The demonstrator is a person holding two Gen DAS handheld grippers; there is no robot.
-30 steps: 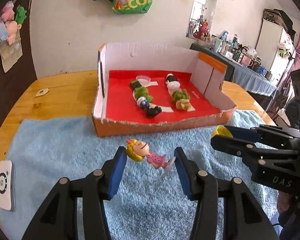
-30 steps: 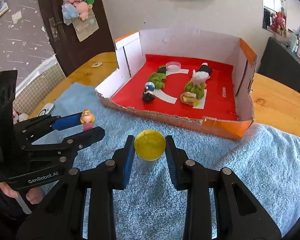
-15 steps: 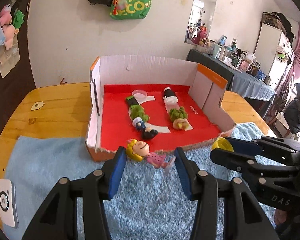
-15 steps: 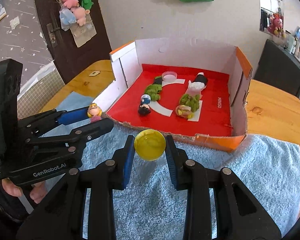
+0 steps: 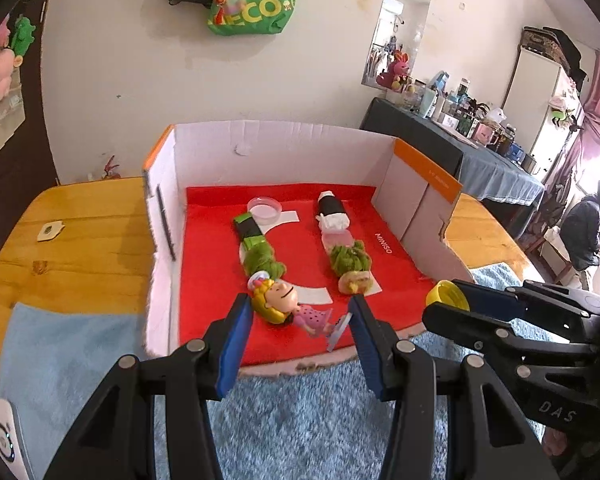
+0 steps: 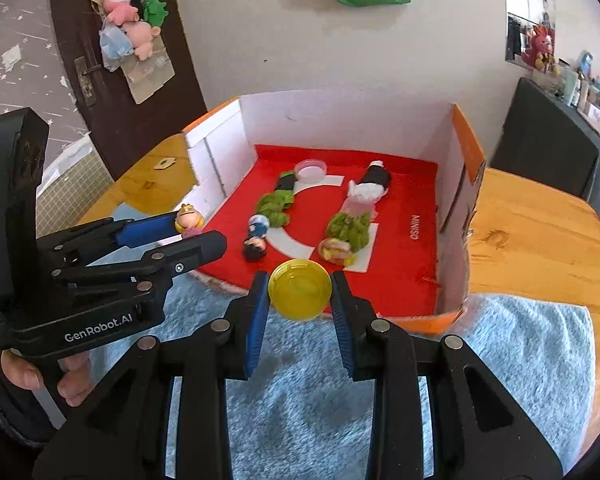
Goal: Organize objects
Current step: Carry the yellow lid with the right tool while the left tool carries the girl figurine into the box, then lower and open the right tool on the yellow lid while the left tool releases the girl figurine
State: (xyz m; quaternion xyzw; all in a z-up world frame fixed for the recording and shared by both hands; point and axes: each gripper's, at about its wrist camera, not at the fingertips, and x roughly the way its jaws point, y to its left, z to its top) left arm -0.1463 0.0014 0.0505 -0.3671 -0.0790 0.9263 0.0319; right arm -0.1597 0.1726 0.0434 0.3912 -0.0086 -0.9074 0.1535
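My left gripper (image 5: 298, 312) is shut on a small doll with yellow hair and a pink dress (image 5: 288, 306), held lying crosswise over the near edge of the cardboard box (image 5: 284, 152). My right gripper (image 6: 300, 292) is shut on a round yellow lid (image 6: 300, 291), held just before the box's torn front edge. The box has a red floor (image 6: 396, 248) with two rows of small toys: a green-haired figure (image 5: 262, 258) and another green-haired one (image 5: 348, 258). Seen from the right wrist, the left gripper (image 6: 188, 228) carries the doll (image 6: 187, 218) at the box's left front corner.
The box stands on a wooden table (image 5: 80, 232) partly covered by a blue towel (image 5: 300, 420). A clear round dish (image 5: 264, 208) lies at the back of the box. A white device (image 5: 2, 436) lies at the towel's left edge. A hand (image 6: 66, 376) grips the left handle.
Both grippers have moved forward toward the box, each keeping its load. The doll now hangs over the box's front edge, and the yellow lid has come up close to it.
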